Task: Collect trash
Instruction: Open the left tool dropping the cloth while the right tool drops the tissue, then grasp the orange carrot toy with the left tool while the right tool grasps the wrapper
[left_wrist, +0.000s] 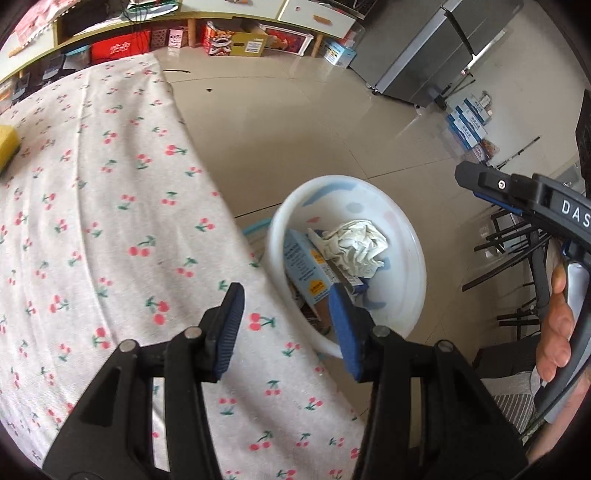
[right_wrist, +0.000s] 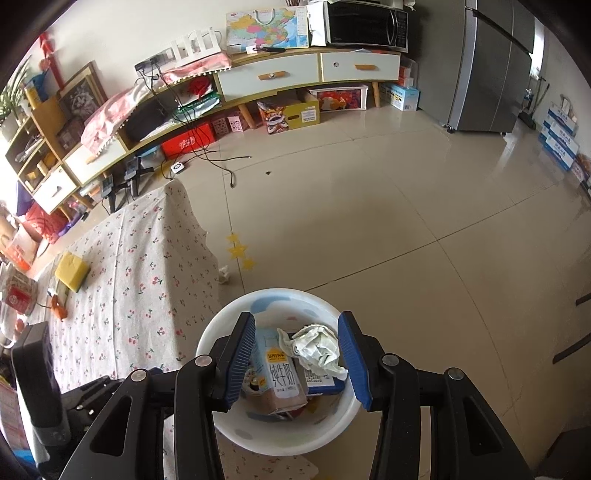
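**Beside the worktop: white basin on the floor, already loaded**

On the tiled floor (right_wrist: 369, 206), tight against the edge of the cherry-print worktop (left_wrist: 110, 221): a white basin (right_wrist: 221, 424) with the trash inside. In there, a crumpled white paper wad (right_wrist: 314, 345) lying on top, a milk carton (right_wrist: 277, 373) leaning beside it, plus a blue-edged box (right_wrist: 325, 384) underneath. Same pile visible from the left wrist view, paper wad (left_wrist: 354, 245) over a light blue carton (left_wrist: 306, 266).

Right tool (right_wrist: 299, 360) right above the basin, jaws spread wide, nothing between the pads, carton and paper visible through the gap. Left tool (left_wrist: 288, 325) over the worktop edge, also wide open and gripping nothing; right-side pad overlapping the basin rim (left_wrist: 417, 266) in view.

Elsewhere: yellow sponge (right_wrist: 72, 271) further back on the cloth, small scrap of crumpled paper (right_wrist: 224, 275) on the floor by the cloth's hanging corner, well apart from the basin.
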